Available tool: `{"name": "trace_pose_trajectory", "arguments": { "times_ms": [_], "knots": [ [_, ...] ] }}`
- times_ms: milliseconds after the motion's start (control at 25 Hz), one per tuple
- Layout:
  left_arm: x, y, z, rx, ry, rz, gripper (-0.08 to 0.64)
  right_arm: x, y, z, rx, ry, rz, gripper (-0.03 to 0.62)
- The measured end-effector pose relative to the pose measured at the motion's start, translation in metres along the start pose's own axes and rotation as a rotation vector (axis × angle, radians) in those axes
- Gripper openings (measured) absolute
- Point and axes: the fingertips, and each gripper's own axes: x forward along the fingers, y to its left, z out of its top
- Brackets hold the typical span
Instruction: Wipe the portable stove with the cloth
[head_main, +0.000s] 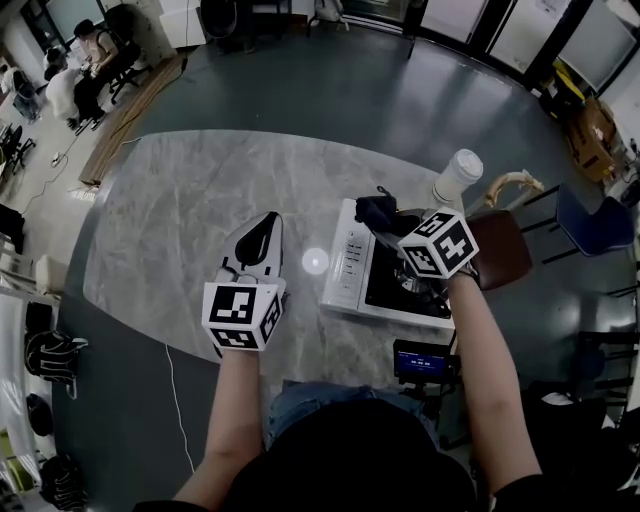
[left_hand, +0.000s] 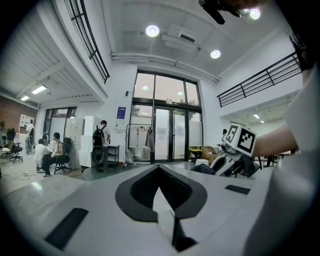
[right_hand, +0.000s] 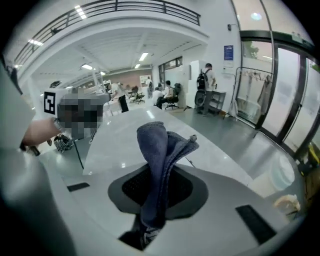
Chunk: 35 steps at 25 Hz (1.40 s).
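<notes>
In the head view the right gripper (head_main: 388, 226) and our forearm (head_main: 480, 340) cover the right part of the portable stove (head_main: 350, 262), so we see little of its burner. The cloth (head_main: 370, 208) is only a dark lump at the stove's upper left corner (its folds are too small to tell). Low in the right gripper view, the cloth's lower end vanishes into the slot between the closed jaws. Writing on the small screen (head_main: 425, 360) below the stove is unreadable. Our head (head_main: 350, 465) hides the table's (head_main: 200, 200) near edge at bottom centre.
</notes>
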Motion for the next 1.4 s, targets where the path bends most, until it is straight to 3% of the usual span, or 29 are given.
{"name": "trace_pose_trajectory", "arguments": {
  "times_ms": [200,320,560,800,960,1200,1400],
  "knots": [
    [0.003,0.005,-0.007,-0.011,0.014,0.024,0.011,0.023,-0.036,-0.021,0.129,0.054,-0.023,0.074],
    [0.004,0.007,-0.009,-0.013,0.024,0.037,0.011,0.037,-0.051,-0.031,0.116,0.112,-0.064,0.074],
    [0.004,0.016,-0.013,-0.015,0.038,0.067,0.011,0.061,-0.053,-0.051,-0.057,0.294,-0.05,0.074],
    [0.004,0.021,-0.013,-0.02,0.041,0.084,0.011,0.07,-0.043,-0.058,-0.141,0.337,-0.017,0.074],
    [0.006,0.019,-0.014,-0.021,0.041,0.074,0.011,0.067,-0.027,-0.063,-0.185,0.345,0.067,0.074],
    [0.012,0.013,-0.014,-0.019,0.038,0.049,0.011,0.062,0.007,-0.081,-0.441,0.393,0.182,0.074],
    [0.012,0.012,-0.012,-0.021,0.031,0.043,0.011,0.05,0.043,-0.096,-0.579,0.429,0.346,0.074]
  ]
}}
